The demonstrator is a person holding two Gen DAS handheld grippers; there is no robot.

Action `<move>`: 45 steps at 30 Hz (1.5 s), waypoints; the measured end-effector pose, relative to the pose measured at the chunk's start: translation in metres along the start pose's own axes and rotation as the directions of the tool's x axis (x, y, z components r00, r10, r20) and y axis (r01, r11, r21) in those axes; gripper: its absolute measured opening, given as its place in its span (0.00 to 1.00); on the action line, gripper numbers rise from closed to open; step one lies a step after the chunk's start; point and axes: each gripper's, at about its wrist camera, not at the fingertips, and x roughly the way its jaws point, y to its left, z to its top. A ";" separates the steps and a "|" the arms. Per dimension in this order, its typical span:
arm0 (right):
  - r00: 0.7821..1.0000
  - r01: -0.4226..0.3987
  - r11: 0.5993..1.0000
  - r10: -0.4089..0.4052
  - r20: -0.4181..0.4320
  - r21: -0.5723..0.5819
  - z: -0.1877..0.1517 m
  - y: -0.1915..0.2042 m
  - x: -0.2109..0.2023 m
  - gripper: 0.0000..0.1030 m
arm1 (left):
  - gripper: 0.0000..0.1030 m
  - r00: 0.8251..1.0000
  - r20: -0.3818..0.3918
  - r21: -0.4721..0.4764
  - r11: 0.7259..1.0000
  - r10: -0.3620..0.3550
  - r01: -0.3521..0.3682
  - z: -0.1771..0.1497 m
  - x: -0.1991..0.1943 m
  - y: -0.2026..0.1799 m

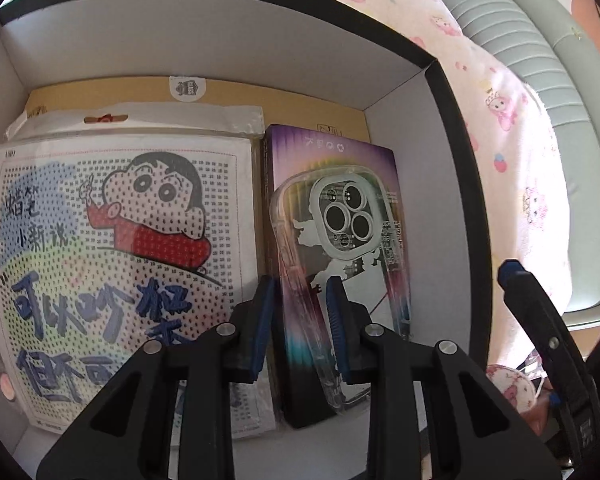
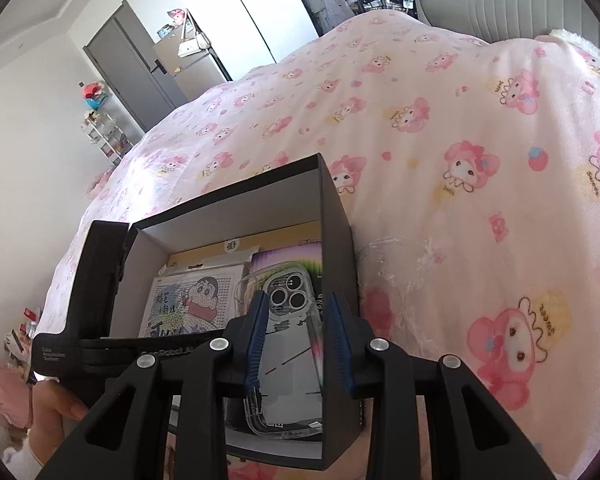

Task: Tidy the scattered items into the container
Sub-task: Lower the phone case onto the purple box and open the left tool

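Note:
A black box with a white inside stands on the bed, and in the right wrist view its dark wall is close below me. Inside lie a bagged cartoon bead kit, a purple carton and, on that carton, a clear phone case. My left gripper reaches down into the box and is shut on the case's left rim. My right gripper hovers open above the box's near wall and holds nothing. One of its fingers shows outside the right wall.
A brown flat packet lies under the items at the back of the box. The pink cartoon blanket covers the bed, with crumpled clear wrap right of the box. A hand is at lower left. A grey padded headboard stands behind.

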 end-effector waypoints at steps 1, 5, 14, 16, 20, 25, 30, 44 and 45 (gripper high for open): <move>1.000 0.002 1.000 -0.002 0.005 -0.015 -0.001 0.005 0.000 0.27 | 0.19 1.000 0.004 -0.003 1.000 0.013 -0.013 0.001 -0.002 0.000; 0.999 0.026 0.998 -0.023 0.047 -0.059 -0.006 0.019 -0.004 0.28 | 0.06 0.998 0.060 -0.037 0.999 0.015 -0.013 -0.001 -0.026 0.010; 0.990 -0.102 0.975 0.080 -0.118 -0.196 -0.013 0.066 0.020 0.28 | 0.06 0.985 0.169 -0.089 0.996 0.033 -0.019 -0.036 -0.099 0.057; 0.979 -0.157 0.960 0.120 -0.166 -0.231 -0.012 0.083 0.028 0.31 | 0.06 0.979 0.199 -0.096 0.995 0.042 -0.024 -0.045 -0.115 0.066; 0.967 -0.178 0.932 0.105 -0.234 -0.316 -0.021 0.115 0.046 0.34 | 0.06 0.973 0.223 -0.113 0.993 0.053 -0.028 -0.034 -0.113 0.060; 0.972 -0.136 0.928 0.056 -0.229 -0.347 -0.037 0.124 0.053 0.49 | 0.07 0.978 0.207 -0.127 0.992 0.006 0.021 -0.025 -0.099 0.048; 0.970 -0.106 0.951 0.035 -0.239 -0.291 -0.045 0.106 0.057 0.56 | 0.08 0.983 0.182 -0.096 0.994 -0.036 0.054 -0.023 -0.083 0.028; 0.979 -0.167 0.946 0.127 -0.157 -0.277 -0.041 0.089 0.029 0.19 | 0.09 0.983 0.170 -0.088 0.993 -0.063 0.079 -0.029 -0.092 0.011; 0.977 -0.180 0.945 0.140 -0.161 -0.274 -0.041 0.090 0.029 0.19 | 0.09 0.983 0.173 -0.091 0.993 -0.062 0.079 -0.029 -0.093 0.012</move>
